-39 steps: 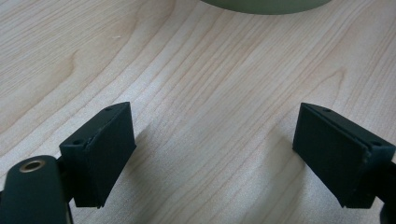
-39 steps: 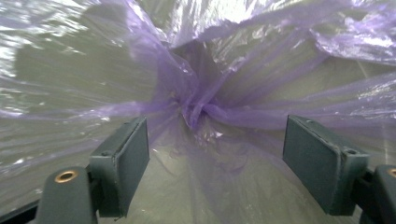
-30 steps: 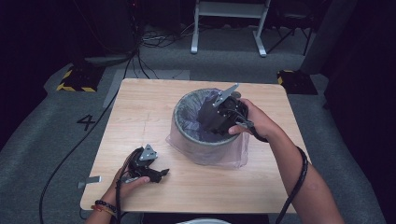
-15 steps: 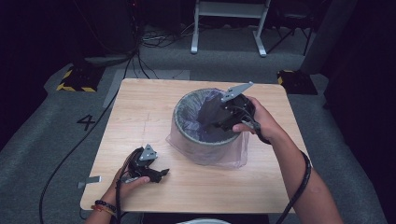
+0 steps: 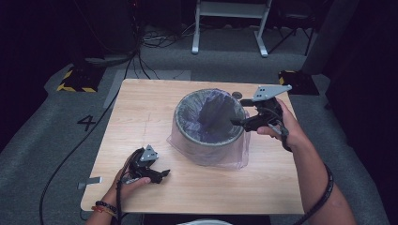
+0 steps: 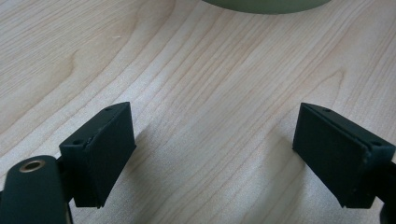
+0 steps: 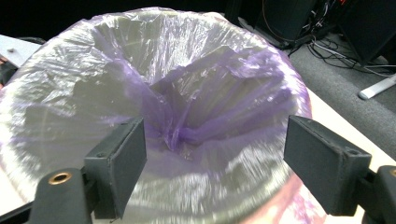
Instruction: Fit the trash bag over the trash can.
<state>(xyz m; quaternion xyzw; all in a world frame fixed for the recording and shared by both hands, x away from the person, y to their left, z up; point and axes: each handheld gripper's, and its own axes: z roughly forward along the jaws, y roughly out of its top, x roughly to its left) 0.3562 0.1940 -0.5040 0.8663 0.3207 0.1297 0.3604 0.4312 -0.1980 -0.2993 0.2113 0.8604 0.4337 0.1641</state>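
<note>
A round grey-green bin (image 5: pixel 187 136) stands mid-table, lined with a thin purple plastic bag (image 5: pixel 211 115) whose edge drapes over the rim and down the outside. In the right gripper view the bag (image 7: pixel 201 93) sags in crumpled folds into the bin. My right gripper (image 5: pixel 237 123) hovers at the bin's right rim, open, with nothing between its pads (image 7: pixel 119 163). My left gripper (image 5: pixel 162 176) rests low over the wooden table (image 5: pixel 141 108) at the front left, open and empty. The bin's base (image 6: pixel 266 4) shows just ahead of its pads (image 6: pixel 100 149).
The table ends close behind my left hand at the front edge. A small dark round object (image 5: pixel 237 95) lies on the table behind the bin. Grey carpet, cables (image 5: pixel 61 159) and a white stand (image 5: pixel 230 23) surround the table.
My right gripper has pulled back out of the bin to its right rim, rising and moving right. The left gripper has stayed put.
</note>
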